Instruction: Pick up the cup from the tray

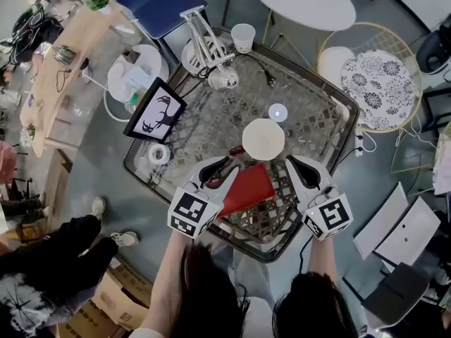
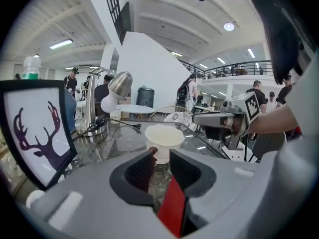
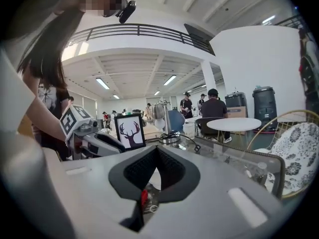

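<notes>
white cup [image 1: 263, 139] just ahead, left gripper [image 2: 159, 154] clamping red tray [image 1: 246, 189], right gripper [image 3: 157, 151] closed beside it

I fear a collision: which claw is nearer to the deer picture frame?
Left. The left claw, gripping the red tray, is below-right of the deer picture frame in the head view; the right claw lies farther right, past the white cup.

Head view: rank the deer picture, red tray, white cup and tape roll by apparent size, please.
1-2. deer picture and red tray: they look alike, too close to rank
3. white cup
4. tape roll
</notes>
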Available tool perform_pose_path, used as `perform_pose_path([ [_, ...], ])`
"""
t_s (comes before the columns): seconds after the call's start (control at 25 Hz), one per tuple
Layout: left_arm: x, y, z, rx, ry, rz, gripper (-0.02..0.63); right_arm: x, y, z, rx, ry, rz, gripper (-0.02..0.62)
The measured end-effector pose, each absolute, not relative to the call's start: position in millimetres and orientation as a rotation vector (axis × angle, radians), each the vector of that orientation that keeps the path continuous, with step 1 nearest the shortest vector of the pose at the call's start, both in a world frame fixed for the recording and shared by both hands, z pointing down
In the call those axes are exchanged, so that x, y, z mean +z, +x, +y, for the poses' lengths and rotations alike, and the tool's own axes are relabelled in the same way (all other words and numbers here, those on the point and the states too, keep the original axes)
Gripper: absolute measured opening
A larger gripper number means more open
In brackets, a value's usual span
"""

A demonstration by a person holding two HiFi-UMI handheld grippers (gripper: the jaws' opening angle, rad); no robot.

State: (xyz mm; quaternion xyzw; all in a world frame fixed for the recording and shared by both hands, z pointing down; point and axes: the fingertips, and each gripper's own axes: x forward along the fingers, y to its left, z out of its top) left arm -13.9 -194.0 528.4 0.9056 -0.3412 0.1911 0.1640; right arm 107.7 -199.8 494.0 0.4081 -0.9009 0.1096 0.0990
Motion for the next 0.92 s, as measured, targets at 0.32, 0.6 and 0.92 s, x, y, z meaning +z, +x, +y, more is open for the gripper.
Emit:
perform_pose_path([
  [0.32, 466.7, -3.6, -155.2, 0.380, 2.601, -0.976, 0.002, 457.0, 68.3, -151.6, 0.330, 1.148, -2.648, 0.023],
  [0.6, 416.7, -13.0, -121.4, 0.348, 2.665, -0.964, 0.002, 411.2, 52.8, -111.0, 0.329, 1.185, -2.652, 0.023],
  [0.92, 360.6, -13.5, -81.4, 0.296, 2.737, -0.928, 0.002, 359.6, 42.1, -70.6, 0.254, 1.210, -2.638, 0.023],
])
